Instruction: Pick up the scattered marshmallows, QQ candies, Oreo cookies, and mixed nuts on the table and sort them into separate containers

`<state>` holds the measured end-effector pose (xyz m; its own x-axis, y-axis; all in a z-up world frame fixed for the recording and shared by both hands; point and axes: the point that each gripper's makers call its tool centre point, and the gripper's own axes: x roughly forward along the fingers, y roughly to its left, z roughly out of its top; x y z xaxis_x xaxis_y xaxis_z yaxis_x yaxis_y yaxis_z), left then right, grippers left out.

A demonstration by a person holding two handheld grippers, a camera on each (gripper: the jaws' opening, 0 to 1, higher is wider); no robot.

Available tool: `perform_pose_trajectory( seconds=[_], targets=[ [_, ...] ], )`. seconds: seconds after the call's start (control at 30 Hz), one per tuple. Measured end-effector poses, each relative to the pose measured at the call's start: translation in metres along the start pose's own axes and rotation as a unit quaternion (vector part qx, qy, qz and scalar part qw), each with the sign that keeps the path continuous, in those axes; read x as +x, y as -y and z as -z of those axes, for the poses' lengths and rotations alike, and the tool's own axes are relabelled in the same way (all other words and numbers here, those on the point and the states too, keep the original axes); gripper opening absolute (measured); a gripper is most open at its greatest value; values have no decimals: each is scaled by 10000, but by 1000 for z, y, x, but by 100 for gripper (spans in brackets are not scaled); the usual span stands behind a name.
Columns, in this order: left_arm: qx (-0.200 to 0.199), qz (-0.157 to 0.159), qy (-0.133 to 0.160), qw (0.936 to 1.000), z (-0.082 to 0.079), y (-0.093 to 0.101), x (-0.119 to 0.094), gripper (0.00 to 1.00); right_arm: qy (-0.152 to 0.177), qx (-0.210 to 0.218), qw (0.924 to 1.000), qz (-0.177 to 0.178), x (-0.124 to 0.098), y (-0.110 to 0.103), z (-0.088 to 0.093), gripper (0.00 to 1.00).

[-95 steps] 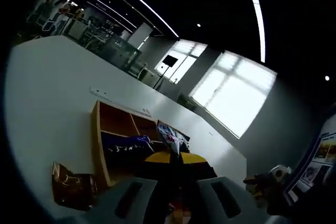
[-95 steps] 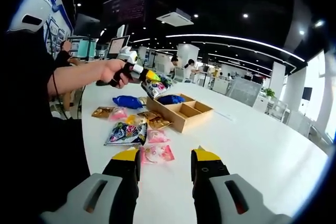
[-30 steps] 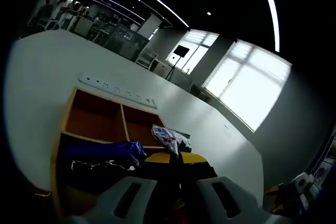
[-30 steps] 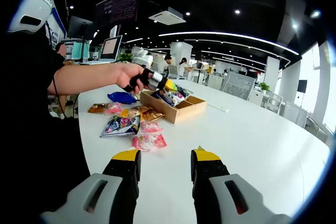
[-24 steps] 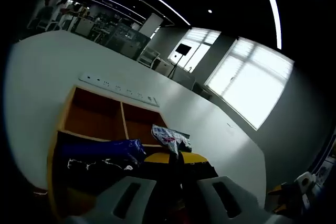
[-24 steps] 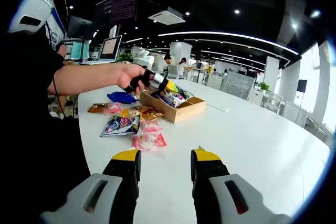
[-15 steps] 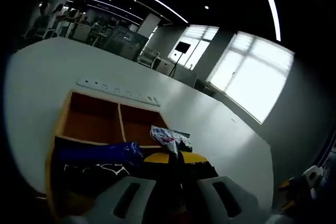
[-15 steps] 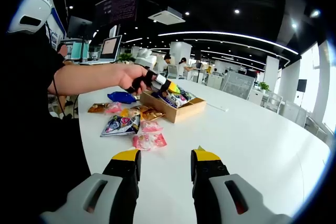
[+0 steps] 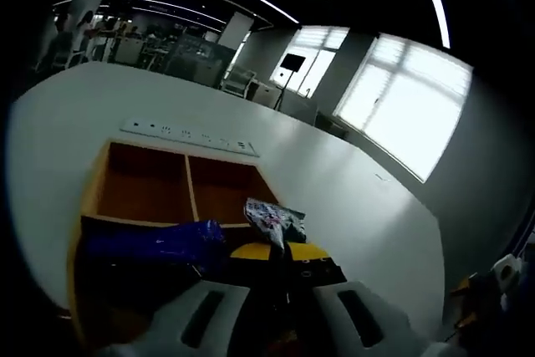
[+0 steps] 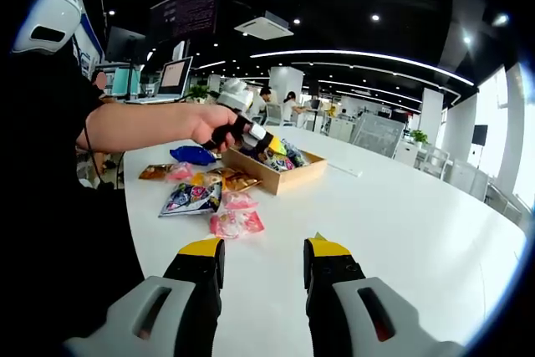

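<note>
My left gripper (image 9: pixel 280 251) is shut on a colourful candy packet (image 9: pixel 270 216), held low over the wooden divided box (image 9: pixel 188 192). A blue packet (image 9: pixel 150 242) lies in the box's near compartment. The two far compartments look bare. In the right gripper view the left gripper (image 10: pixel 269 145) points down into the box (image 10: pixel 288 177), with a hand around its grip. My right gripper (image 10: pixel 264 253) hovers open above the white table (image 10: pixel 401 232), with nothing between its fingers. Scattered left of the box are a blue packet (image 10: pixel 192 155), a brown packet (image 10: pixel 158 172), a colourful candy packet (image 10: pixel 194 199) and pink packets (image 10: pixel 237 223).
A white power strip (image 9: pixel 188 135) lies on the table just beyond the box. The person's arm (image 10: pixel 138 127) reaches across the left side of the right gripper view. Office desks and people are far behind. Bare table stretches to the right of the box.
The left gripper has carried the candy packet from beside the box to low over its compartments. The right gripper has stayed open and nearly still.
</note>
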<state>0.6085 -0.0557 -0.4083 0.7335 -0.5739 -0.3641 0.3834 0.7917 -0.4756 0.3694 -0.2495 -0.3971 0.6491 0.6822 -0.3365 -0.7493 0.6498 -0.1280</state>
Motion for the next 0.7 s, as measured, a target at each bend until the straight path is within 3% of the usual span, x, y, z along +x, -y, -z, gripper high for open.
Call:
perform_pose_trajectory(
  seconds=[0.27, 0.7],
  targets=[
    [349, -374, -44, 9987, 8, 0, -2, 8, 7, -13, 10000, -19, 2, -1, -1, 34],
    [1049, -572, -227, 9926, 17, 0, -1, 9, -7, -32, 10000, -37, 5, -2, -3, 34]
  ],
)
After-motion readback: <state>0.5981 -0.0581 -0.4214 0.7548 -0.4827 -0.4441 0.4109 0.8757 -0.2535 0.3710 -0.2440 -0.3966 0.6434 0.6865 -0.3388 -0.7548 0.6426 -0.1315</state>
